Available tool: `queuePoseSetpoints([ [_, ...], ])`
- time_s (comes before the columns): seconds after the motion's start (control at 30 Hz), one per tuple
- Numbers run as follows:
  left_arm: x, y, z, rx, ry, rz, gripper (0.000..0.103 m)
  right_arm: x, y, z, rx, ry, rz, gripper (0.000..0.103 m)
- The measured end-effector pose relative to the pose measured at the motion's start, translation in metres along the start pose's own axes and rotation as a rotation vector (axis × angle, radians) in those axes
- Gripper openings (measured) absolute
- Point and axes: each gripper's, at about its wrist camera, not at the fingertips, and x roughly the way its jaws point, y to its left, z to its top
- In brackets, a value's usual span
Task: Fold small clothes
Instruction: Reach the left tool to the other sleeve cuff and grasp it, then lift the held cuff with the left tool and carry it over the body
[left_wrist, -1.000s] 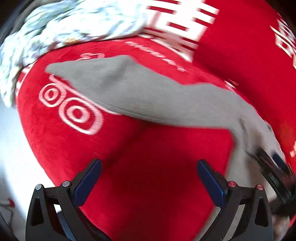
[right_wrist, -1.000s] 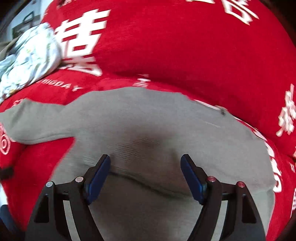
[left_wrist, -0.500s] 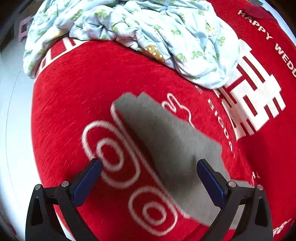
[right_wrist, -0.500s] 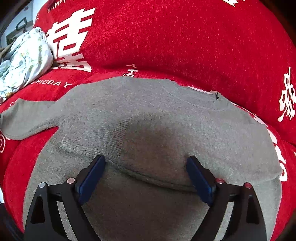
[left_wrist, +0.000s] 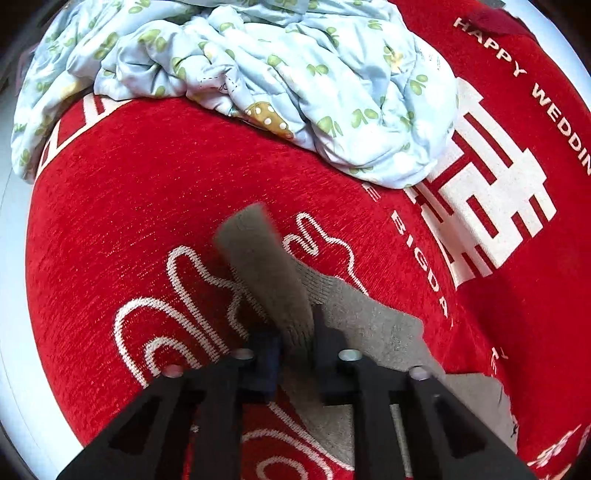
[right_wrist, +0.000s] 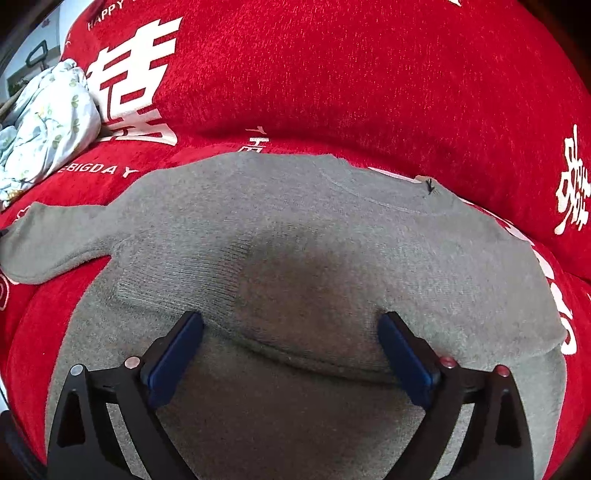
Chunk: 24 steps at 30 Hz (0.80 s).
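A small grey knitted sweater (right_wrist: 295, 236) lies spread on a red sofa cover; its right sleeve is folded over the body, its left sleeve (right_wrist: 55, 240) reaches out to the left. My left gripper (left_wrist: 295, 343) is shut on the end of that grey sleeve (left_wrist: 266, 266), which stands up between the jaws. My right gripper (right_wrist: 291, 343) is open and empty, its blue pads (right_wrist: 173, 354) hovering just over the sweater's folded middle.
A crumpled light-blue printed blanket (left_wrist: 258, 74) lies on the sofa seat beyond the sleeve and shows far left in the right wrist view (right_wrist: 44, 122). The red cover (left_wrist: 129, 203) carries white print. The sofa back (right_wrist: 369, 74) rises behind the sweater.
My left gripper has closed on the sleeve end, which was lying flat between its open jaws before. My right gripper has stayed open, holding over the sweater's middle.
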Motion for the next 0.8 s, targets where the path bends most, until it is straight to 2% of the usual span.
queuePoseSetpoints([
  [0.1, -0.01, 0.012, 0.002, -0.057, -0.013, -0.025, 0.013, 0.0, 0.0, 0.0, 0.001, 0.0, 0.001, 0.098],
  [0.17, -0.021, 0.009, 0.001, -0.022, -0.071, 0.08, 0.013, 0.0, 0.0, 0.0, 0.002, 0.0, 0.001, 0.098],
  [0.2, -0.024, -0.002, -0.002, 0.054, -0.101, 0.165, 0.013, 0.0, 0.0, 0.0, 0.004, 0.0, 0.002, 0.098],
  [0.3, -0.031, -0.024, -0.011, 0.177, -0.155, 0.239, 0.013, -0.001, -0.001, 0.0, 0.007, 0.0, 0.007, 0.098],
  [0.57, -0.046, -0.059, -0.011, 0.258, -0.195, 0.318, 0.013, -0.005, -0.007, 0.0, 0.023, 0.009, 0.036, 0.098],
  [0.7, -0.055, -0.074, -0.019, 0.298, -0.197, 0.306, 0.013, -0.02, -0.014, -0.008, 0.042, -0.005, 0.063, 0.098],
  [0.8, -0.057, -0.092, -0.028, 0.332, -0.192, 0.299, 0.013, -0.03, -0.018, -0.016, 0.007, -0.015, 0.043, 0.098],
])
